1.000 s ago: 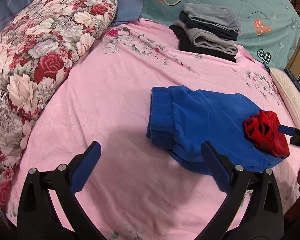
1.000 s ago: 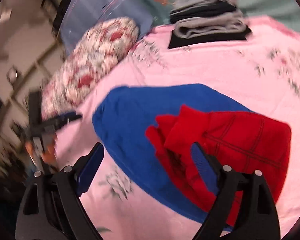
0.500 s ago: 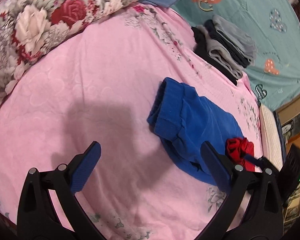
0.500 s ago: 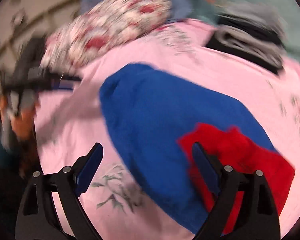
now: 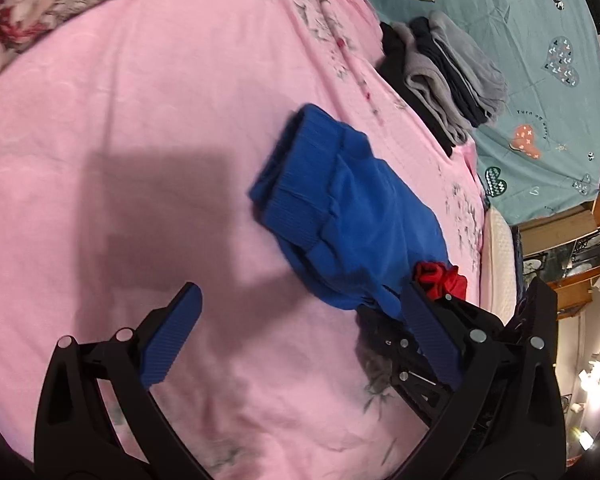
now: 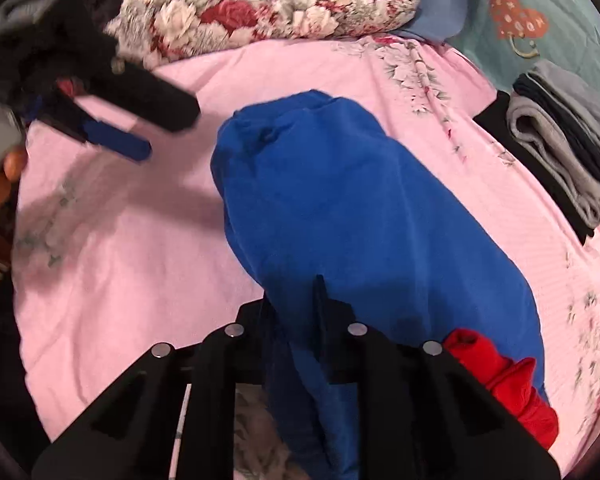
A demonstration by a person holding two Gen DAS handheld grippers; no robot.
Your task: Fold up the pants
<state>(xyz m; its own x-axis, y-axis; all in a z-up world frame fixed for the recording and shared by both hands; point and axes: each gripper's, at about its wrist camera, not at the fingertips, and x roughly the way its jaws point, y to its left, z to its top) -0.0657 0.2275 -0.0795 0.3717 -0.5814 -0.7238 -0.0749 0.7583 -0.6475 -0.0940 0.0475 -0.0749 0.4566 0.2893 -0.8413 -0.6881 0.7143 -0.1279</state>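
On pink bedspread (image 5: 148,92) | right gripper (image 6: 296,316) clamped on blue pants (image 6: 352,208) near edge (for folding over) | left gripper (image 5: 300,332) wide open, empty, hovering clear

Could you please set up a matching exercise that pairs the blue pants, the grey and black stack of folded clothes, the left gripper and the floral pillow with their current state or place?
1. blue pants
2. stack of folded clothes
3. left gripper
4. floral pillow

a. open, holding nothing
b. at the pink blanket's far right corner
c. pinched by the right gripper
d. along the blanket's far edge

Pairs: 1-c, 2-b, 3-a, 4-d
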